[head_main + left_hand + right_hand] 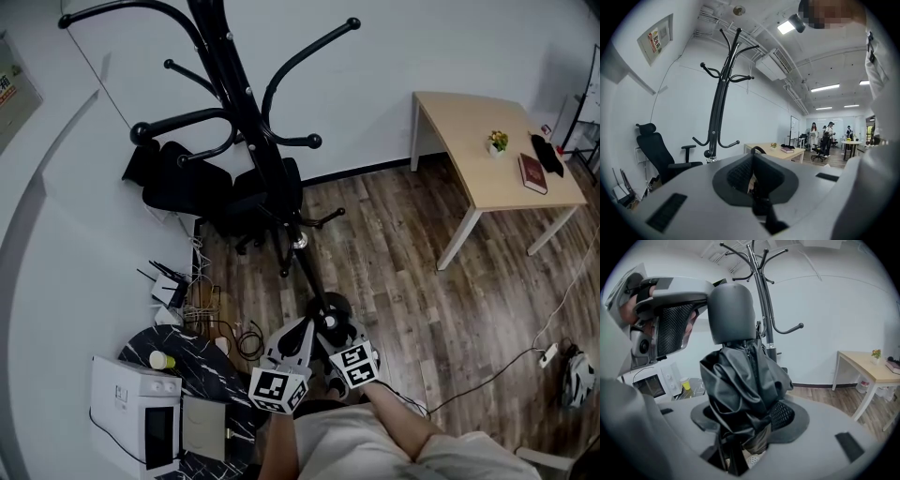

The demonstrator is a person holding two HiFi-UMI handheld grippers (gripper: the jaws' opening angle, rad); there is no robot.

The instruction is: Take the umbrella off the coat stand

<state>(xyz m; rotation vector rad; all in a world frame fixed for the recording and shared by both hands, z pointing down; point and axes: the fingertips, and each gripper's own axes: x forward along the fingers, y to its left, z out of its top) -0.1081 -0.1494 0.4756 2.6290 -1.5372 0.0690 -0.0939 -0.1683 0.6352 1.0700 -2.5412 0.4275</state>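
- The right gripper (747,420) is clamped on the folded black umbrella (740,380), which is held upright between its jaws.
- The left gripper (752,164) is closed and is seen just beside the umbrella's grey handle (731,310).
- The coat stand (761,296) is seen beyond both grippers, behind the umbrella.
- A wooden desk (869,364) is seen farther off, to the right gripper's right.

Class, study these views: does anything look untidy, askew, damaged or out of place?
The black umbrella in the right gripper is not neatly rolled: its fabric bunches in loose, crumpled folds. On the floor by the wall, cables lie in a tangle. Nothing looks spilled or broken.
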